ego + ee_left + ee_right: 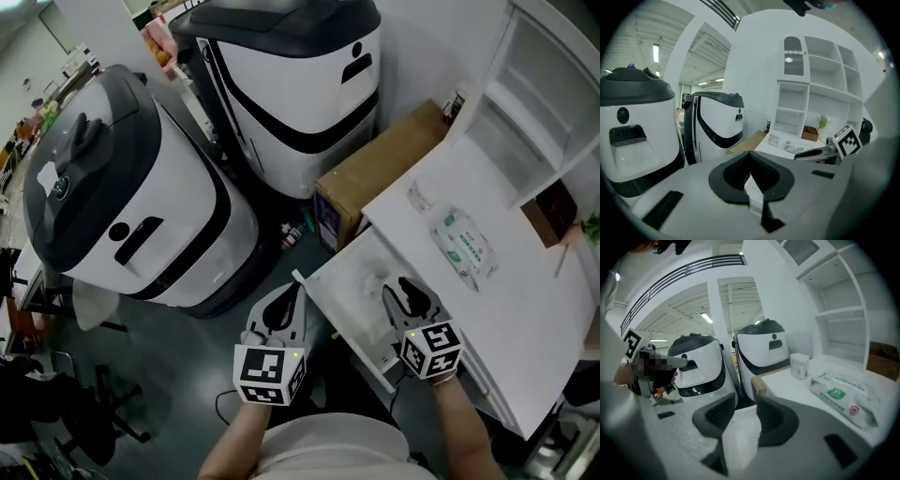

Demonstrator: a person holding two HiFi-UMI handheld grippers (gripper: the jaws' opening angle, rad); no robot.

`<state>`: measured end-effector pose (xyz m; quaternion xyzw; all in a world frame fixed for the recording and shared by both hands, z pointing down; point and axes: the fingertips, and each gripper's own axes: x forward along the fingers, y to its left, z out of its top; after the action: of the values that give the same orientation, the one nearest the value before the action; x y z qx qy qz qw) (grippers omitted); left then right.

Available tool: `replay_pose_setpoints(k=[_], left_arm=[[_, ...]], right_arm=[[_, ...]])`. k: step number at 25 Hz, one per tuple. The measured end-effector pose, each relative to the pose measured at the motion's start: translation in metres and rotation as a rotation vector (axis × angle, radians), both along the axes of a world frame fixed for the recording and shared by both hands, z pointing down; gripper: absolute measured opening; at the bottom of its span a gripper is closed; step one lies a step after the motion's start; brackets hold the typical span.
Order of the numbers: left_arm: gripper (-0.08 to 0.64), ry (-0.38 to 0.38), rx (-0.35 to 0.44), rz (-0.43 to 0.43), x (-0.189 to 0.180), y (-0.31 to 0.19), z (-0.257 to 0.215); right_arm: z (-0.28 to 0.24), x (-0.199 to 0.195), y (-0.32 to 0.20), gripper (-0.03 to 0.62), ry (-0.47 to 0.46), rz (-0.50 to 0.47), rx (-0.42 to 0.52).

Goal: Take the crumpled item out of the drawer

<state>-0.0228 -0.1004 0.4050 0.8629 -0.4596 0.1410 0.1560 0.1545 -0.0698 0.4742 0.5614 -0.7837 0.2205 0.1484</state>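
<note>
Okay, the drawer stands pulled out at lower centre of the head view, and the crumpled item lies inside it towards the upper end, a pale, half see-through wad on the white floor. The right hand-held gripper hangs over the drawer just right of and below that wad. Its own view shows the right hand-held gripper with jaws spread wide and only bare white drawer floor in the gap, so it holds nothing. The left hand-held gripper sits outside the drawer by its near corner. Its own view shows the left hand-held gripper with tips pressed together, and a pale sliver shows in the slit behind them, though I can't tell what that is. As for handling, the wad looks like thin film or wrap: next to weightless, soft, springy, probably a little slick. It should squash rather than break, so a gentle squeeze ought to do. I'd take it across the thick bunched middle, on a raised fold, rather than on a loose edge that could slide out or tear. With the drawer walls close, coming from above looks the cleaner line. Up on the surface, a wipes pack lies well apart from all this.
</note>
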Motion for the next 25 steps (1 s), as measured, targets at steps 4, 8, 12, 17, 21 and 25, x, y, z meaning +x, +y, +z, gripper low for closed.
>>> replay_pose_setpoints(k=[4, 8, 12, 17, 21, 25], left_arm=[[-0.009, -0.013, -0.029, -0.035, -0.007, 0.002, 0.011], [-0.009, -0.018, -0.055, -0.071, -0.017, 0.003, 0.021], [-0.009, -0.006, -0.082, -0.104, -0.022, 0.004, 0.027], [-0.009, -0.013, -0.107, -0.133, -0.025, 0.005, 0.035], [-0.009, -0.025, -0.116, -0.147, -0.026, 0.003, 0.041], [-0.009, -0.030, -0.126, -0.166, -0.028, 0.003, 0.045]], right_arm=[[0.031, -0.010, -0.002, 0.141, 0.028, -0.072, -0.072], [0.063, -0.013, -0.006, 0.141, 0.086, -0.108, -0.141], [0.091, -0.015, -0.006, 0.141, 0.134, -0.153, -0.198], [0.121, -0.016, -0.010, 0.141, 0.192, -0.209, -0.257], [0.144, -0.012, -0.011, 0.141, 0.238, -0.264, -0.305], [0.166, -0.008, -0.009, 0.141, 0.324, -0.344, -0.358]])
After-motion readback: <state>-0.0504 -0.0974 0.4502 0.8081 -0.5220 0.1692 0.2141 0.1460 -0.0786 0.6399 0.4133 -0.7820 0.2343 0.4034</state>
